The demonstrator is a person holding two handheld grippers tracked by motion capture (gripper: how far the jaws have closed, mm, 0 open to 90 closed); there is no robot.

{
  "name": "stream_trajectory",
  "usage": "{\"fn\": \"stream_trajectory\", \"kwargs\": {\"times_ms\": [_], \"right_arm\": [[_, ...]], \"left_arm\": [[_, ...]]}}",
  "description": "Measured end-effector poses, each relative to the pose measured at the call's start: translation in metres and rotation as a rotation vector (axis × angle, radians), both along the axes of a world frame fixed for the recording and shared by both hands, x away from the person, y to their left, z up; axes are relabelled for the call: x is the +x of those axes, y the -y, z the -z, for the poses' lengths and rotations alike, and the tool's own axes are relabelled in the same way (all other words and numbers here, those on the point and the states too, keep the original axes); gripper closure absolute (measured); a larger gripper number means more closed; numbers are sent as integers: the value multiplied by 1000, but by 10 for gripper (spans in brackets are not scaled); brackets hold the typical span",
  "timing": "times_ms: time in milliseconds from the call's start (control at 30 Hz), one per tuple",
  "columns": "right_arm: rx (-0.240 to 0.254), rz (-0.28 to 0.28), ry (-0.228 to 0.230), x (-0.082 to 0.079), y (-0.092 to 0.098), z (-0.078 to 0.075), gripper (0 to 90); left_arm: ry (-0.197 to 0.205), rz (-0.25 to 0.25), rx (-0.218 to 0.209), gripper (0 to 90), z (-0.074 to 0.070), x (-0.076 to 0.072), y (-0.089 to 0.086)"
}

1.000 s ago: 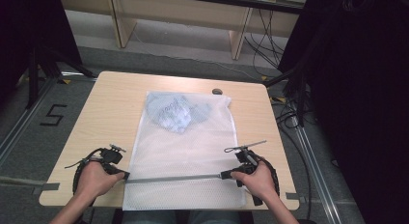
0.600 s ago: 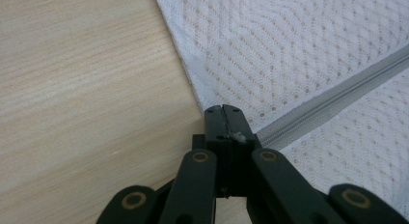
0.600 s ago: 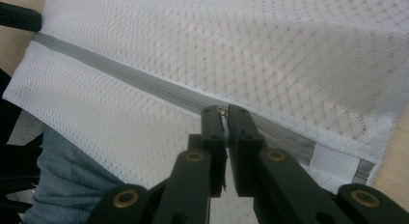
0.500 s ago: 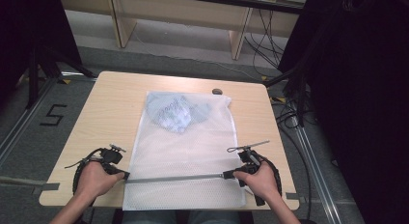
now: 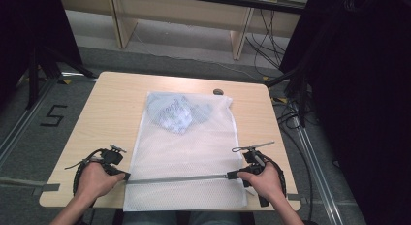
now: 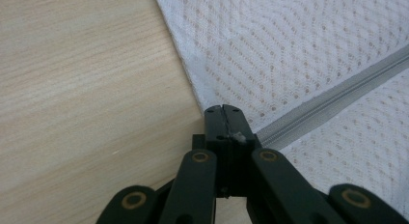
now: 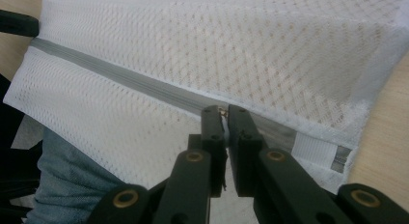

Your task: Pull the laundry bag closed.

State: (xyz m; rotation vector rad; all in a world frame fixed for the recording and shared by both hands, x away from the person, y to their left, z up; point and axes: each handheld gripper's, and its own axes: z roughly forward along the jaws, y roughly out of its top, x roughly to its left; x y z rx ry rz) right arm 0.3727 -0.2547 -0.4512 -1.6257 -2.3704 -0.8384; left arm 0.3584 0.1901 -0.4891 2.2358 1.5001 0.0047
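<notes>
Pinching the zip pull in my right gripper near the mesh bag's right edge, the left gripper clamping the zip's far end, I'd keep the zip taut along the table's near edge

One white mesh laundry bag lay on the one light wooden bench. One grey zipper ran across that bag, and one bundle of pale blue patterned cloth sat inside it. One small dark round object rested on the bench by the bag's far corner. There were two black two-jaw tools: a left tool and a right tool, one in each of two hands.
</notes>
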Motion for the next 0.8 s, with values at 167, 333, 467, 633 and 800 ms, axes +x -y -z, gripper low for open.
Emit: {"fn": "stream_trajectory", "kwargs": {"times_ms": [167, 333, 467, 633, 800], "right_arm": [[-17, -14, 6, 0, 6, 2, 869], [2, 9, -7, -1, 6, 1, 869], [5, 4, -4, -1, 7, 0, 869], [-1, 5, -12, 0, 10, 0, 869], [2, 12, -6, -1, 12, 0, 869]], "left_arm": [[-1, -14, -3, 900, 0, 0, 1], [0, -16, -3, 900, 0, -1, 1], [-3, -6, 1, 900, 0, 0, 1], [0, -14, -4, 900, 0, 0, 1], [1, -14, -3, 900, 0, 0, 1]]}}
